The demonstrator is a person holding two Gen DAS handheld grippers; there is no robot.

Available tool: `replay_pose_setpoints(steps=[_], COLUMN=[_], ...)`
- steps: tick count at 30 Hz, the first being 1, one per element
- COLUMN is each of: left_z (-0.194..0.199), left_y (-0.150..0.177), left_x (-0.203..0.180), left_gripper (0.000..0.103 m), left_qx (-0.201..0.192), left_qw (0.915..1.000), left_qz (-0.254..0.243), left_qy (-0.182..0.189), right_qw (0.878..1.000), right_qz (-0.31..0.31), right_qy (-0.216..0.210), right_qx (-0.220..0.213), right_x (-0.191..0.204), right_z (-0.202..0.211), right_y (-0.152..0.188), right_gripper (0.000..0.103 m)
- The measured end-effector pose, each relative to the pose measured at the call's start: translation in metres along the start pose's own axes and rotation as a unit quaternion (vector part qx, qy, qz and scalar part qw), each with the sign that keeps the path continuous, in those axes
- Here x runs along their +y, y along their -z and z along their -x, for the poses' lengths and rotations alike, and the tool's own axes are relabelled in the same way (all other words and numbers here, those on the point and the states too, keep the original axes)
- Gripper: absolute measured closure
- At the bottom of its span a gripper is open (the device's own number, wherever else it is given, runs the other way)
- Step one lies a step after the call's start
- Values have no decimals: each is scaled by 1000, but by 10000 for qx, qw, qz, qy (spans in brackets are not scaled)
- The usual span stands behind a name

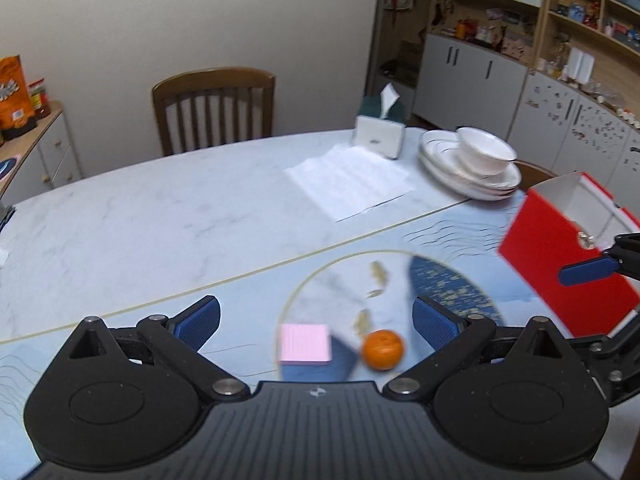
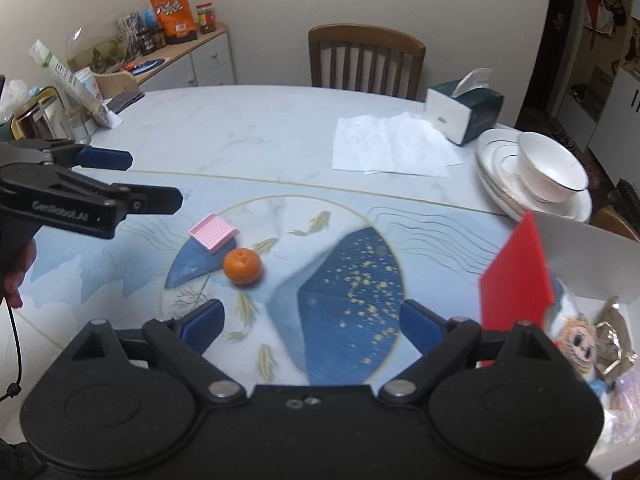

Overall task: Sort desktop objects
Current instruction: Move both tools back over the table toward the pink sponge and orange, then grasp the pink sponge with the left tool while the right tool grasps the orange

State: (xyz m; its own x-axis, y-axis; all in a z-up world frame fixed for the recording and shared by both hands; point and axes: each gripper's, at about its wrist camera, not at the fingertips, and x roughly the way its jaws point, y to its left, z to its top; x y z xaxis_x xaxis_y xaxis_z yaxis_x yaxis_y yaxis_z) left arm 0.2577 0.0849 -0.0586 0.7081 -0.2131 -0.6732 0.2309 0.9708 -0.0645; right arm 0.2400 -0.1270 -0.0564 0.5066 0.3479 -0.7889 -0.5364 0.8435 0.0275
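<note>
A dining room: a marble-patterned oval table with a wooden chair behind it, a sideboard at one wall and open shelving at the other. On the printed blue mat at the near edge lie an orange mandarin and, just beside it, a pink ribbed pad. At the mat's right end stands a red box, white inside, open, with a doll and foil wrappers already in it. Farther back: a tissue box, unfolded paper sheets and stacked white dishes.

The left gripper has its jaws spread wide and empty, the pad and mandarin lying on the mat between and below its blue fingers. The right gripper is likewise wide apart and empty, over bare mat near the box.

Judged step: approach to a first pick. The mandarin may roll, so straddle it squarely, lower fully, then close gently. The pad is thin and needs a low edge grip.
</note>
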Motion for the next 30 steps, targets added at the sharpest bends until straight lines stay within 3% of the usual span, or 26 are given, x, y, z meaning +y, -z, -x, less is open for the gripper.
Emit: replay_pose_setpoints(steps=[12,18,30], left_z=[-51,-71,-92], left_y=[19,23,26], left_x=[37,32,22], left_gripper=[0,0,1], left_qx=[529,589,725], left_qw=[9981,9981,9969], left_qz=[95,-66,-272], left_qy=[-308,-139,135], right_qw=[9992,9980,9938], right_qz=[258,443,953], right_qy=[-48,-50,-136], right_qx=[295,438,555], right_x=[23,32,51], right_z=[-51,-76,-106], right_y=[-14,-19,-24], right_gripper=[11,15,36])
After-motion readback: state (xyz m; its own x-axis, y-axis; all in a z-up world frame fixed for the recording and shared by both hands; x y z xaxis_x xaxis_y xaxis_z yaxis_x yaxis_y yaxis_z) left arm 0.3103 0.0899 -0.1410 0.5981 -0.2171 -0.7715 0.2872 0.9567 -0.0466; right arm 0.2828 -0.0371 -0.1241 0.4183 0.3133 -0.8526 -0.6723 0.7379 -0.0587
